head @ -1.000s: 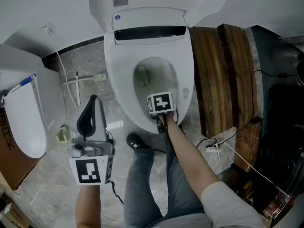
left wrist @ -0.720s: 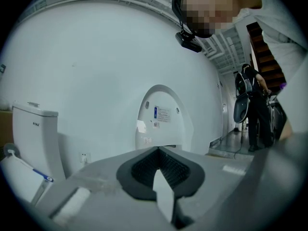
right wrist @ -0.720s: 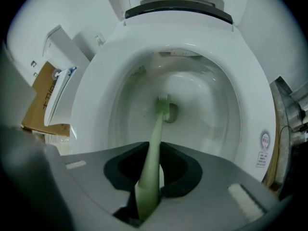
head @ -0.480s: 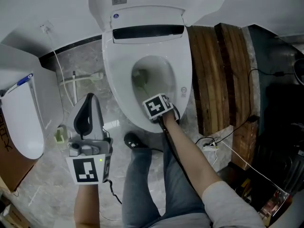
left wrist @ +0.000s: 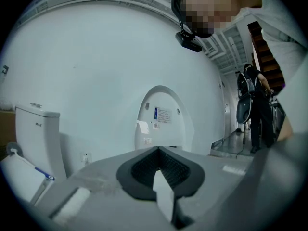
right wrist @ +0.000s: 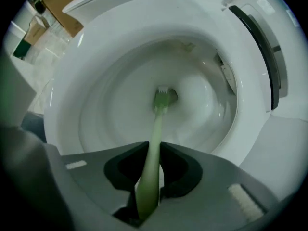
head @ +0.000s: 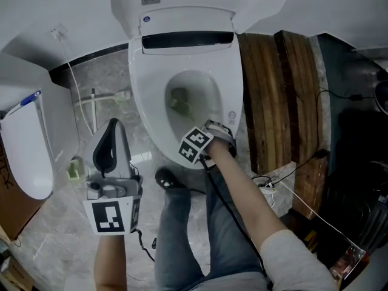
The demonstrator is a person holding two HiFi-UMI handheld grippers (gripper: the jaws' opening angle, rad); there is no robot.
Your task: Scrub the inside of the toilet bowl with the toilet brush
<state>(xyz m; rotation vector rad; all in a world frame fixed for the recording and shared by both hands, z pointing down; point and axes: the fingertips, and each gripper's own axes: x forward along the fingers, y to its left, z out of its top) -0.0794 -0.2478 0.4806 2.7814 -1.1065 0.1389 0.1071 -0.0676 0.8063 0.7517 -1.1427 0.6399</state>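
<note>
Green brush (right wrist: 154,129): its thin handle is squeezed between the two jaws of the right claw (right wrist: 154,150). Its head sits low in the white toilet bowl (right wrist: 110,105), near the hole at the bottom.
Right claw: shut tight on the brush handle, held just over the front rim of the bowl and tipped down into it.
Right arm (head: 242,190): bare and stretched out straight to the front rim.
Left claw (left wrist: 157,153): jaws pressed together, holding nothing. It hangs over the grey floor (head: 60,241), left of the toilet and apart from it.
Room: smooth bowl wall lies open all round the brush head.
Edges: brown wooden boards (head: 279,96) lie just beside the toilet's right side.
</note>
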